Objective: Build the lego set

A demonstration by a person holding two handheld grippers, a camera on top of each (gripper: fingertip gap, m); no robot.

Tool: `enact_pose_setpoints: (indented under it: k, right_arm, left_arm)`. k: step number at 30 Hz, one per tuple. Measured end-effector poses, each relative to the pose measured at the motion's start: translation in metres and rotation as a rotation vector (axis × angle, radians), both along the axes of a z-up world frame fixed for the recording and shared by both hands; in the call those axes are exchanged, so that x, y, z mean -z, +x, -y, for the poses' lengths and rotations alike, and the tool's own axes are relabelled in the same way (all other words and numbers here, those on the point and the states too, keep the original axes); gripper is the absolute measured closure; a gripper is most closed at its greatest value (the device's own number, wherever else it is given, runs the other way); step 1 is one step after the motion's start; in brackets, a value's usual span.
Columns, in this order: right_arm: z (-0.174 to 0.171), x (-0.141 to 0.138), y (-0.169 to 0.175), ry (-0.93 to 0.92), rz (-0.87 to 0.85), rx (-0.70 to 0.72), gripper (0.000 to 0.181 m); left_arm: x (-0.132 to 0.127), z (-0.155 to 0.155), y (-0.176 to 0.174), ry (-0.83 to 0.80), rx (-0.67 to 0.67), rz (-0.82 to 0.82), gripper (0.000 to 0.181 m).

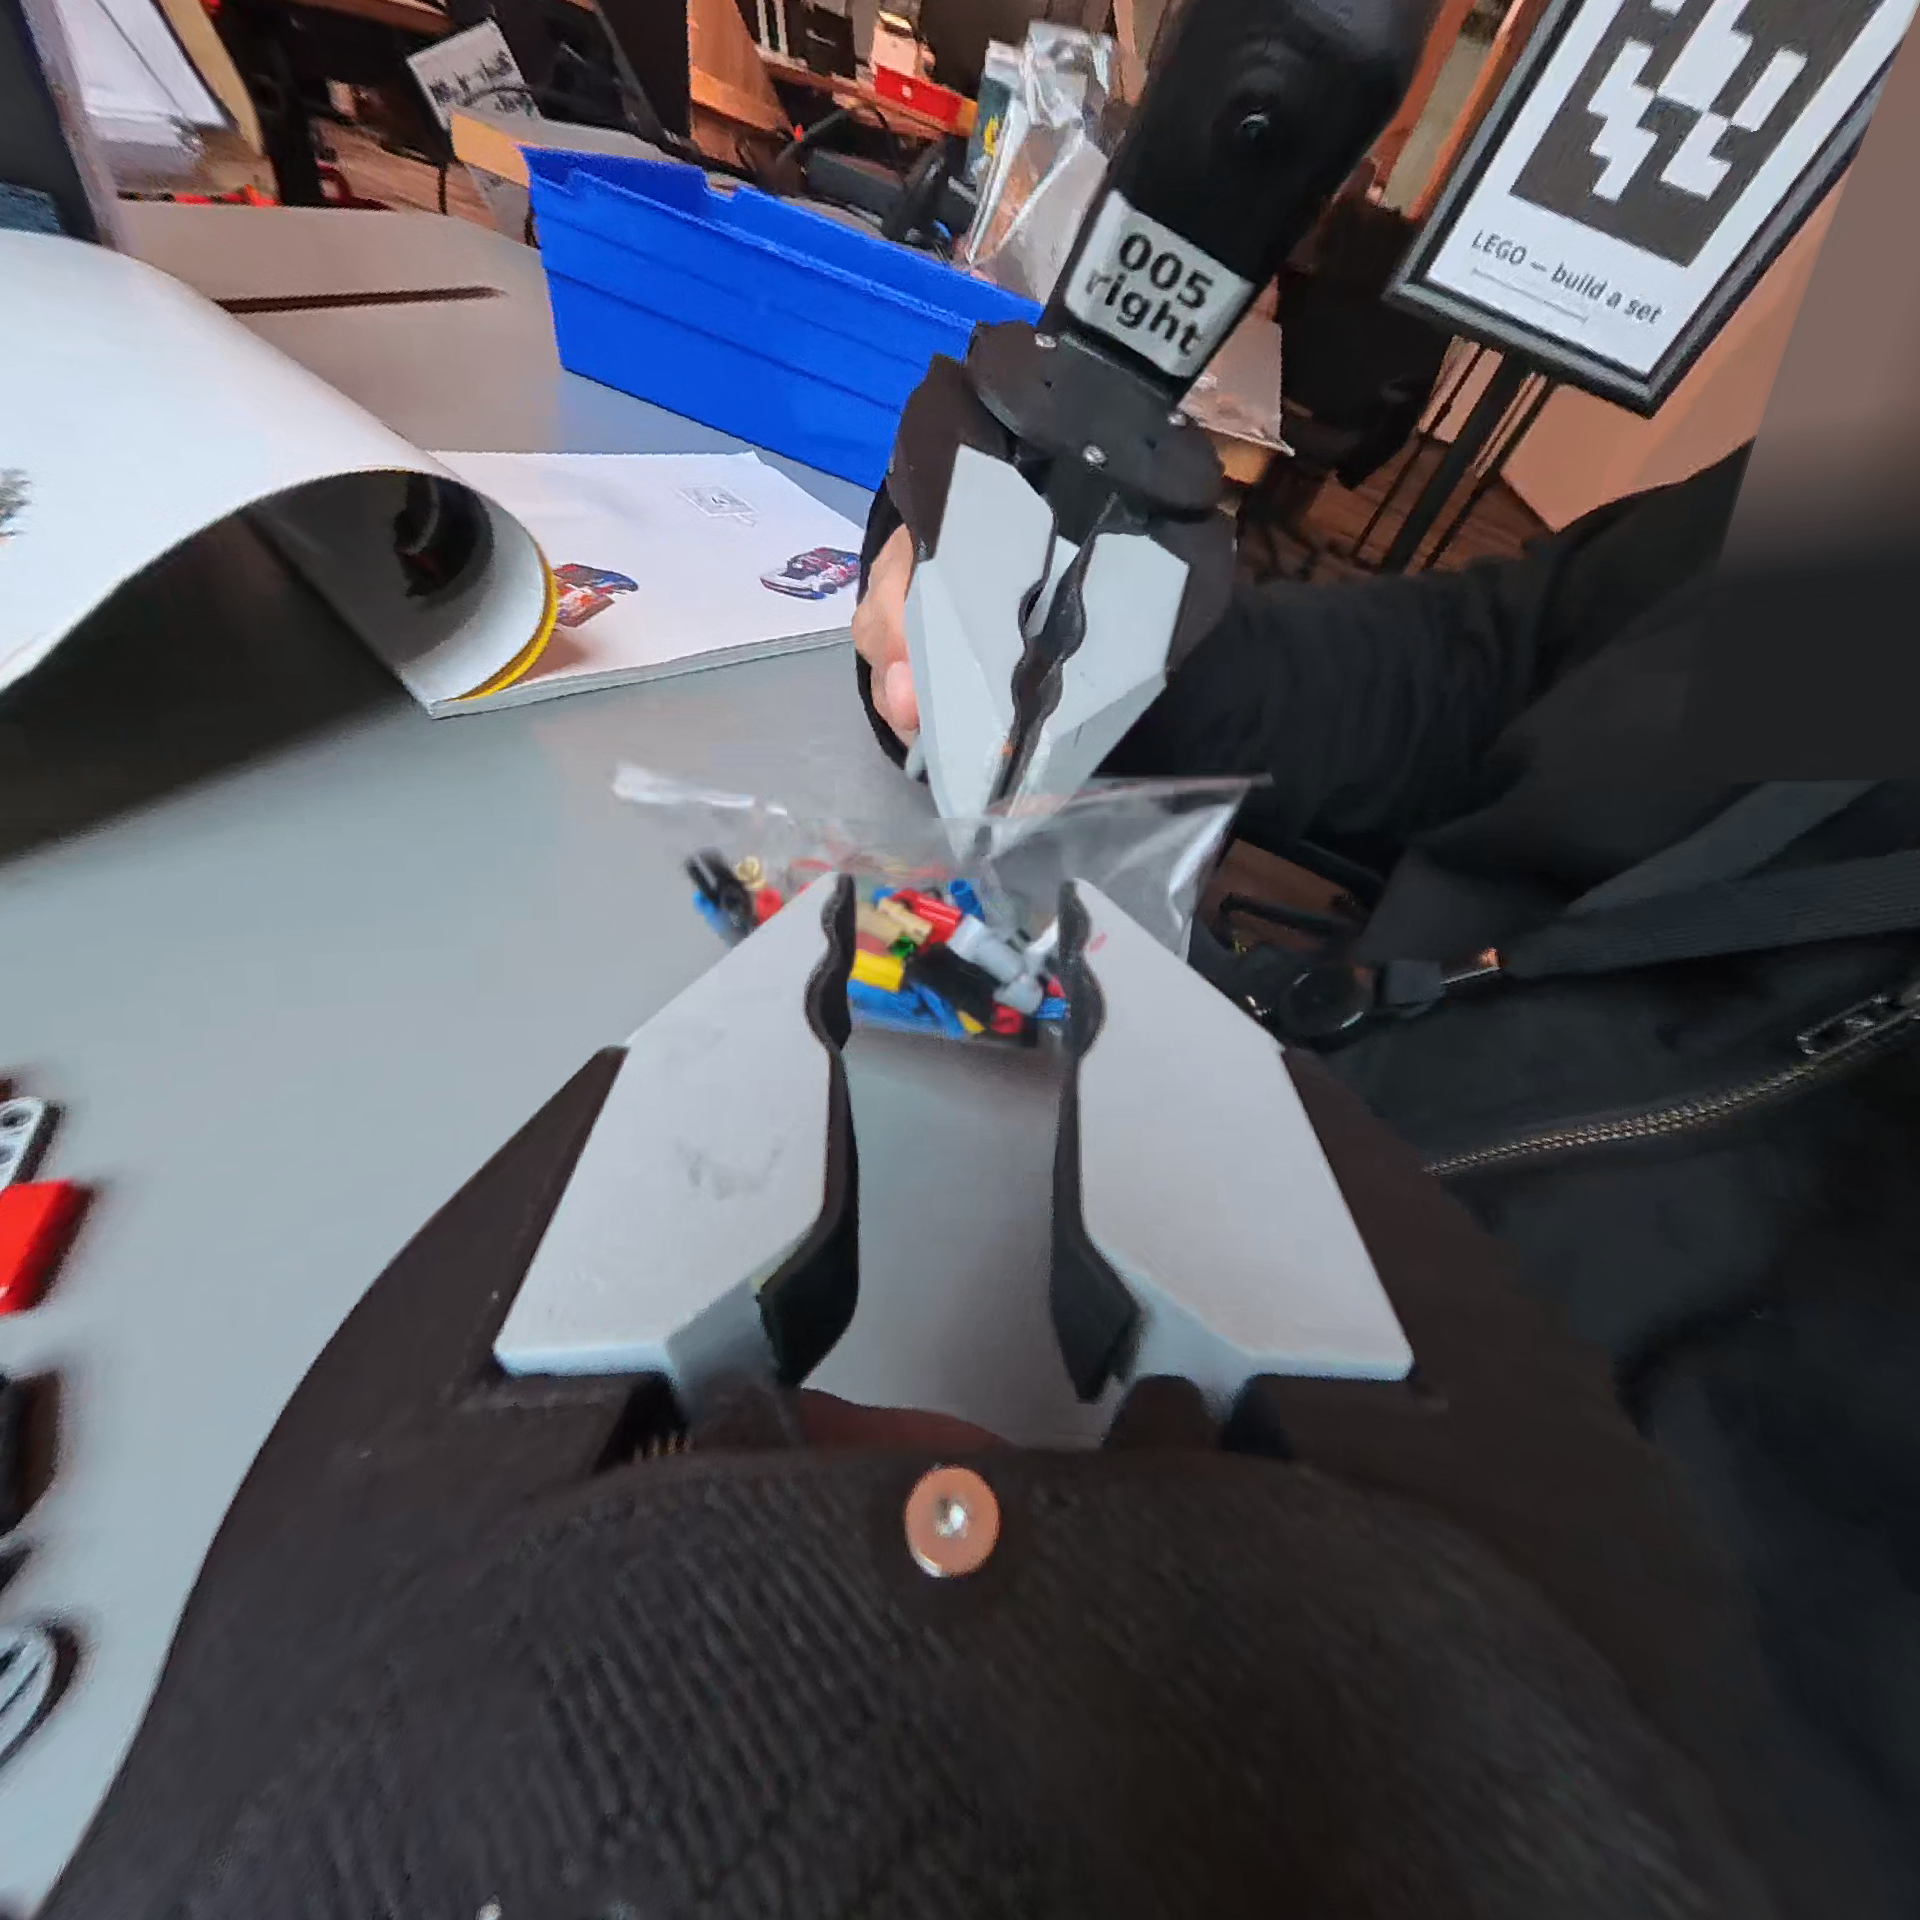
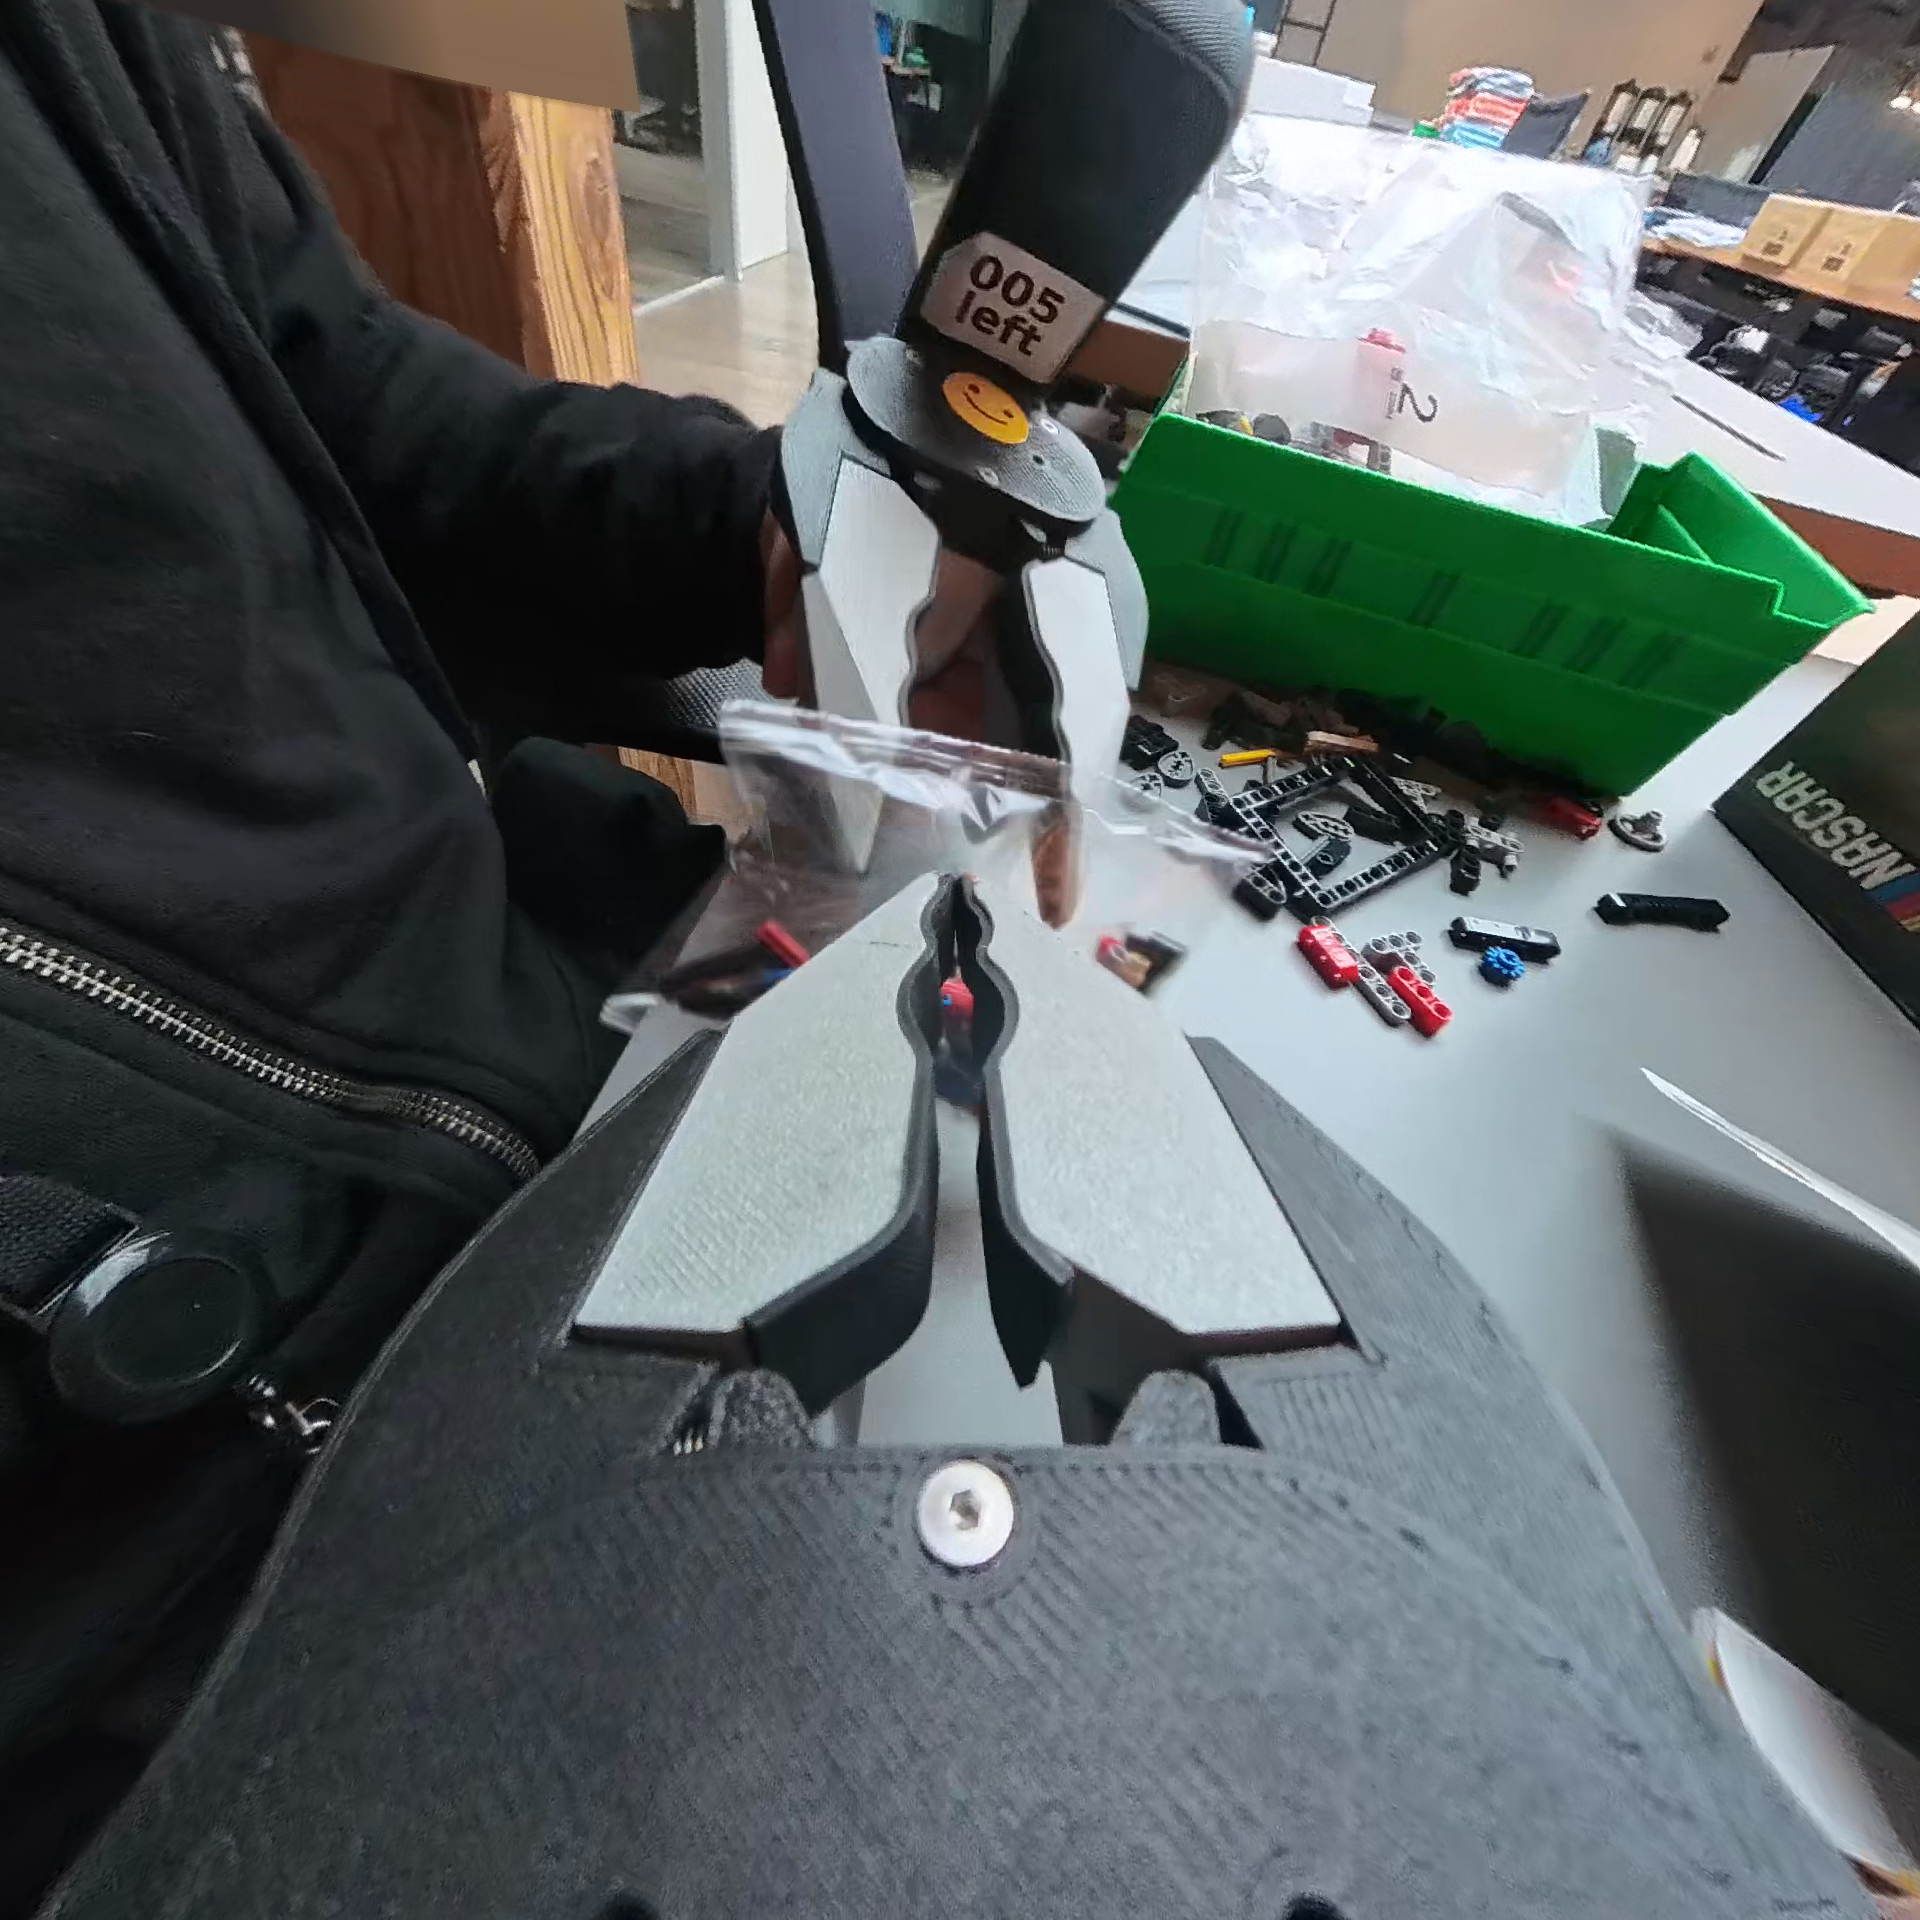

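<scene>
Clear plastic forms a small bag (image 1: 966, 883) of mixed red, blue, yellow and black lego pieces (image 1: 956, 966), held up above the grey bench (image 1: 312, 987) near its edge in front of the person in a black jacket (image 2: 260, 727). The right gripper (image 1: 987, 800) has its jaws pressed together on the bag's crumpled top, pinching the film between the tips. The left gripper (image 1: 951, 914) sits low and close to the bag with its jaws spread apart, one finger on either side of the hanging pieces; nothing is clamped between them.

An open instruction booklet (image 1: 644, 582) lies on the bench beyond the bag, with a blue bin (image 1: 748, 312) behind it. In the right wrist view, loose pieces and a black beam frame (image 2: 1340, 831) are scattered on the bench in front of a green bin (image 2: 1455, 613), which holds a large crumpled clear bag (image 2: 1434, 312). A dark box (image 2: 1849, 810) stands at the right edge.
</scene>
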State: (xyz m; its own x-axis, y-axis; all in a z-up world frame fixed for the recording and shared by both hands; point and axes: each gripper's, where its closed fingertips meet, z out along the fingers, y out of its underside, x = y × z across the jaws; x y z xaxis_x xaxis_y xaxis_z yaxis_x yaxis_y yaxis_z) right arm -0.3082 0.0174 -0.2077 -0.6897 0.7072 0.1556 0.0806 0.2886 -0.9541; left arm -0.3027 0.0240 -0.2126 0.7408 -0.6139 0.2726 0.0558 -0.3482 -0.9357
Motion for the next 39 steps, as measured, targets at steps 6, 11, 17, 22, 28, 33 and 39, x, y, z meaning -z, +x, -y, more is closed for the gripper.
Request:
enact_pose_setpoints:
  k: [6, 11, 17, 22, 28, 33, 39]
  right_arm:
    - [0.003, -0.010, 0.004, -0.089, -0.015, -0.024, 0.181]
    - [-0.001, -0.009, 0.003, -0.088, 0.007, -0.017, 0.181]
    - [-0.007, -0.006, 0.004, -0.068, 0.036, -0.013, 0.181]
    - [-0.012, -0.002, 0.004, -0.040, 0.060, 0.003, 0.181]
    - [-0.018, 0.010, 0.000, -0.002, 0.105, 0.033, 0.181]
    - [-0.023, 0.005, -0.002, -0.134, 0.158, 0.033, 0.177]
    - [-0.020, 0.005, -0.002, -0.216, 0.213, 0.001, 0.158]
  left_arm:
    - [-0.009, -0.004, 0.015, 0.071, 0.037, 0.023, 0.170]
    - [-0.005, -0.005, 0.014, 0.090, -0.022, -0.064, 0.181]
    - [-0.002, -0.003, 0.009, 0.077, -0.037, -0.084, 0.181]
    - [-0.009, -0.002, -0.007, 0.076, -0.087, -0.030, 0.181]
    - [-0.001, -0.004, -0.017, 0.057, -0.161, -0.046, 0.181]
    - [-0.002, -0.009, -0.011, 0.041, -0.155, 0.001, 0.181]
    - [-0.005, -0.010, -0.006, 0.049, -0.150, 0.034, 0.181]
